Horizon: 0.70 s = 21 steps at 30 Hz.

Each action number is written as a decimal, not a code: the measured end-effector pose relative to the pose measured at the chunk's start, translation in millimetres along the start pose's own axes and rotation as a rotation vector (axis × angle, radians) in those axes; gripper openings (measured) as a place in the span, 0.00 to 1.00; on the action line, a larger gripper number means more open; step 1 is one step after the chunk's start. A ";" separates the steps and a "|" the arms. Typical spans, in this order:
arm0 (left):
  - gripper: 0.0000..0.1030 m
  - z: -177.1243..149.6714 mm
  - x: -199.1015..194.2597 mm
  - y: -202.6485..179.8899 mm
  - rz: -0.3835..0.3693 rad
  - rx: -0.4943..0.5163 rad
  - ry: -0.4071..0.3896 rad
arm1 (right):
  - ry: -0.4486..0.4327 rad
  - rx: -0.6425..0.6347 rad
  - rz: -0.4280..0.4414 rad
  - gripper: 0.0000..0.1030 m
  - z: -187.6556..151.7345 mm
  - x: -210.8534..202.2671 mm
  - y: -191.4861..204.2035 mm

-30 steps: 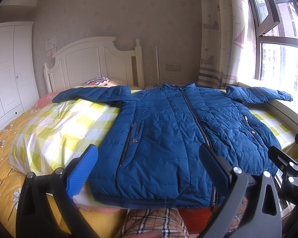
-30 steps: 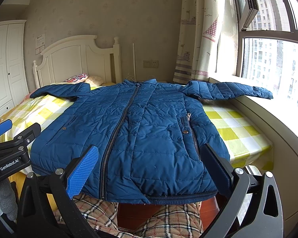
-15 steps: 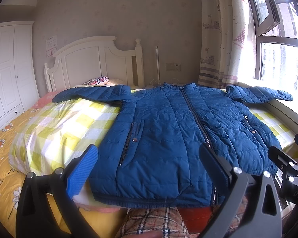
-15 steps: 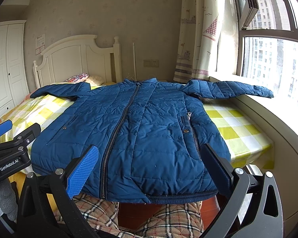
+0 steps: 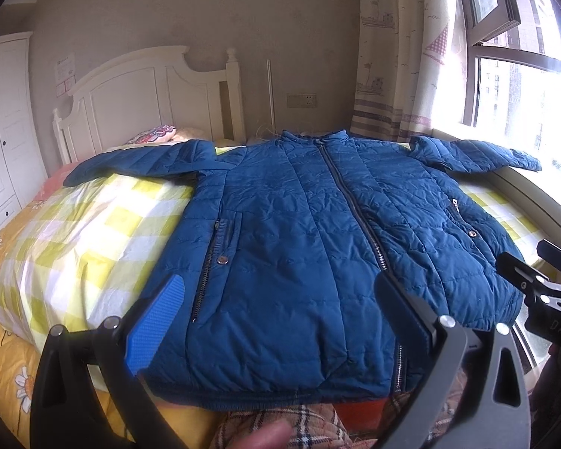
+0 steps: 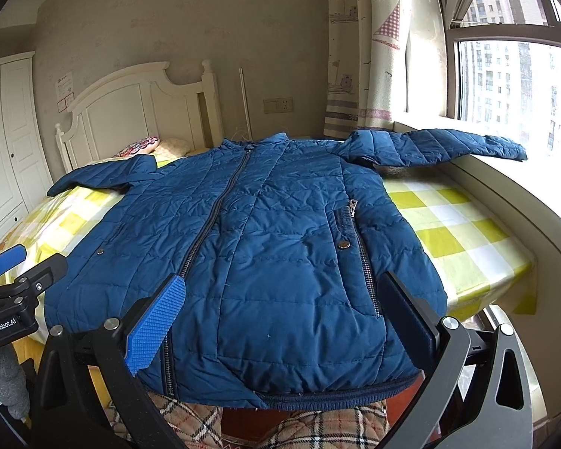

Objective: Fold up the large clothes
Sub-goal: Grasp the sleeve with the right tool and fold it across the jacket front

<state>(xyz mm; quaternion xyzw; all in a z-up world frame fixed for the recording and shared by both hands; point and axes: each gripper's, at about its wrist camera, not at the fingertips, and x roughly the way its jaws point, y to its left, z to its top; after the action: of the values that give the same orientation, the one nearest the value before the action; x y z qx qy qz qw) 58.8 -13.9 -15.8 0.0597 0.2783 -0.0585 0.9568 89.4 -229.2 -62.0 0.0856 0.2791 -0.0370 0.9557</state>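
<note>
A blue quilted jacket [image 5: 310,232] [image 6: 265,247] lies zipped and face up on the bed, sleeves spread to both sides. Its hem hangs at the bed's near edge. The left sleeve [image 5: 142,161] rests on the checked cover; the right sleeve [image 6: 441,146] reaches onto the window sill. My left gripper [image 5: 280,318] hovers open over the hem on the jacket's left half, holding nothing. My right gripper [image 6: 280,314] stands open above the hem right of the zipper, also empty. Each gripper shows at the edge of the other's view.
The bed carries a yellow-and-white checked cover [image 5: 86,232] [image 6: 456,232] and ends at a white headboard [image 5: 149,97]. A window sill [image 6: 523,202] runs along the right, a white wardrobe [image 5: 3,123] on the left. Plaid-clad legs [image 6: 318,426] stand against the bed's near edge.
Both grippers have eased slightly forward toward the jacket's hem; the jacket has not moved and both stay open.
</note>
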 end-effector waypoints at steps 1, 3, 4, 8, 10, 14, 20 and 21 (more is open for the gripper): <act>0.98 10.8 13.8 0.5 -0.002 0.011 0.009 | 0.023 0.035 0.000 0.96 8.4 13.4 -12.6; 0.98 36.3 49.0 2.8 0.030 0.036 0.011 | 0.052 0.092 -0.036 0.96 27.4 40.5 -40.0; 0.98 50.3 71.7 4.4 0.049 0.050 0.027 | 0.067 0.116 -0.059 0.96 37.3 54.5 -54.8; 0.98 100.5 178.7 24.5 0.081 0.022 0.175 | 0.101 0.226 -0.148 0.96 76.2 105.9 -117.5; 0.98 115.7 219.6 33.4 0.118 0.015 0.204 | 0.101 0.272 -0.210 0.96 96.2 127.5 -147.6; 0.98 117.1 273.9 53.1 0.103 -0.065 0.259 | 0.068 0.404 -0.217 0.96 132.6 159.0 -201.2; 0.98 101.8 300.5 57.0 0.058 -0.107 0.361 | 0.050 0.657 -0.198 0.96 158.8 215.3 -262.6; 0.98 100.3 301.5 56.4 0.062 -0.106 0.368 | 0.049 0.693 -0.207 0.96 160.2 222.4 -268.7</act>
<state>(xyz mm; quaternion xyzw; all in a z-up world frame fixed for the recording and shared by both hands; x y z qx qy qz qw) 372.4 3.2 -89.8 0.0277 0.4492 -0.0024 0.8930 329.1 -527.8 -87.6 0.3765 0.2801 -0.2240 0.8542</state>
